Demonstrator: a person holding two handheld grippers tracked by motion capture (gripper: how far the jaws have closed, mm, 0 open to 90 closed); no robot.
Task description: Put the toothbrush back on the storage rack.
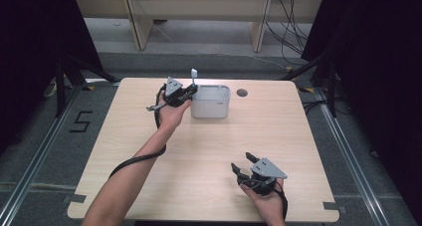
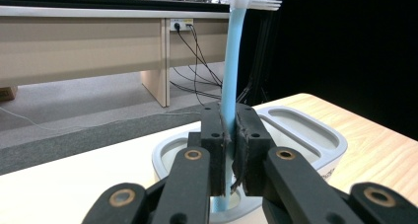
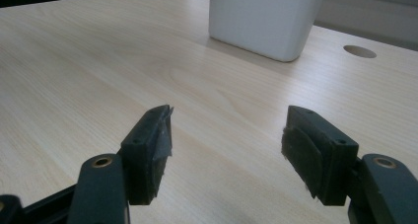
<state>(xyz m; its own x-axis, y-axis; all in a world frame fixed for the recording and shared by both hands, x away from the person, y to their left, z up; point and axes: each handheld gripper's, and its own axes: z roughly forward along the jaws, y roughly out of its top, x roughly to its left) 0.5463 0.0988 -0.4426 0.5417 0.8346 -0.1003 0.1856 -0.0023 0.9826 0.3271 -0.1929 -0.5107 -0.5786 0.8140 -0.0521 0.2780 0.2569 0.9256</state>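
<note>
light wood surface (image 1: 209, 151) under everything; round cable hole (image 1: 242, 92) out past the fingers; beige desk (image 2: 79, 46) and dangling cables (image 2: 197, 71) way behind them

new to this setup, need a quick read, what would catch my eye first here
The upright light blue plastic toothbrush with white bristles stands out, clamped by its handle in the left gripper over the small compartment of the pale grey plastic holder at the far middle of the light wooden table. Near the front right edge, the right gripper rests open and empty.
</note>
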